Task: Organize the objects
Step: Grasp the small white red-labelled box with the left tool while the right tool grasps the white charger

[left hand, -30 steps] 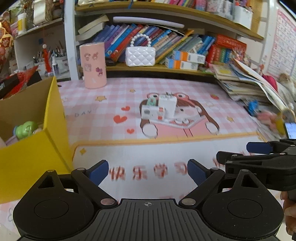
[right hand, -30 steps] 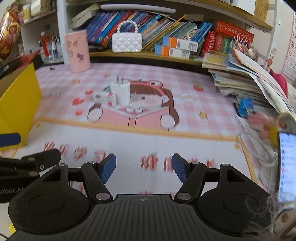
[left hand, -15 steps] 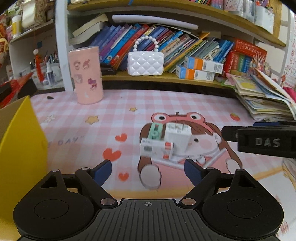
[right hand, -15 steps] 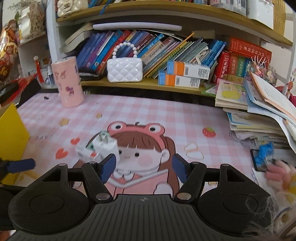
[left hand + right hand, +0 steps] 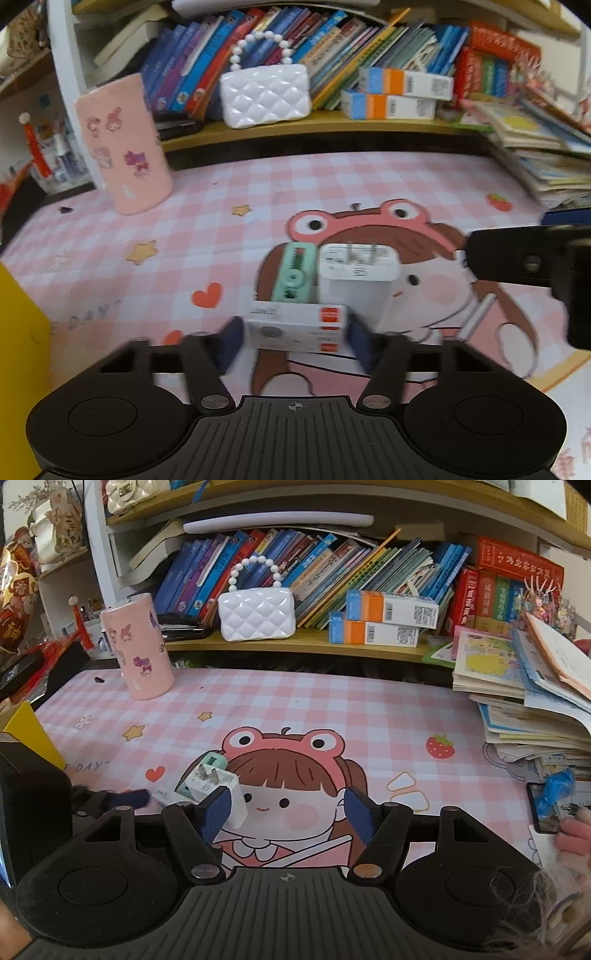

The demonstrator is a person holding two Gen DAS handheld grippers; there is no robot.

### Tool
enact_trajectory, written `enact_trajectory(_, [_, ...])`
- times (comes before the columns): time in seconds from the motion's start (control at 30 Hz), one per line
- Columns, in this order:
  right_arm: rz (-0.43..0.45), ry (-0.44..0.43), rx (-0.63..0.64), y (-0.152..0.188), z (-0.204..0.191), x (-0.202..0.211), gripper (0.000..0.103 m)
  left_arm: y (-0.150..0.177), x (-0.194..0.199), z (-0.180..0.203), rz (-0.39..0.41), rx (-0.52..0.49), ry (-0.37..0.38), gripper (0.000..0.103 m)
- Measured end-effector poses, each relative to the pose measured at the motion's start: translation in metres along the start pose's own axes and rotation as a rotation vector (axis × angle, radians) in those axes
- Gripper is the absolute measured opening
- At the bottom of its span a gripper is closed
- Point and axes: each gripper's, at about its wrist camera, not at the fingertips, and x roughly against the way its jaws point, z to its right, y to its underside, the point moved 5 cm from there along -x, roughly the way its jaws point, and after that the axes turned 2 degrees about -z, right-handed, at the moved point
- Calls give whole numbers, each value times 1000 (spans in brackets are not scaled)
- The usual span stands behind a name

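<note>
Three small items lie together on the pink cartoon mat (image 5: 332, 184): a small white box (image 5: 297, 326) with red labels, a mint-green case (image 5: 295, 273) and a white plug charger (image 5: 356, 280) with its prongs up. My left gripper (image 5: 295, 343) is closing on the white box, with a blue pad at each end of it. My right gripper (image 5: 288, 812) is open over the mat with nothing between its fingers. The charger (image 5: 214, 786) stands just behind its left finger. The left gripper's blue fingertip (image 5: 136, 795) shows beside the white box (image 5: 164, 796).
A yellow cardboard box (image 5: 18, 332) stands at the left edge. A pink cylinder (image 5: 138, 646) and a white quilted purse (image 5: 256, 614) sit at the back by the bookshelf. Piled books (image 5: 524, 701) and a phone (image 5: 543, 812) crowd the right side.
The left gripper has moved from beside the yellow box forward to the three items, and its jaws have narrowed round the white box. The right gripper has also advanced, reaching the charger.
</note>
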Motion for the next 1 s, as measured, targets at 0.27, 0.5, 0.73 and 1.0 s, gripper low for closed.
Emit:
enact_trajectory(0.27, [-32,-56,28,3,-11,-22,67,28,47,-35,4,129,-35,53])
enact_trajectory(0.5, [-77,-117,32,6,-39,-59,71,59,97,-63,1,209,-105,53])
enact_trajectory(0.73, [-90,-94,122,7,-54,-91,59,69,122,-71,12,274,-128,53])
enact_trajectory(1.0, [-82,-101,129,10,-53,-75,42,71,137,-71,48,289,-116,53])
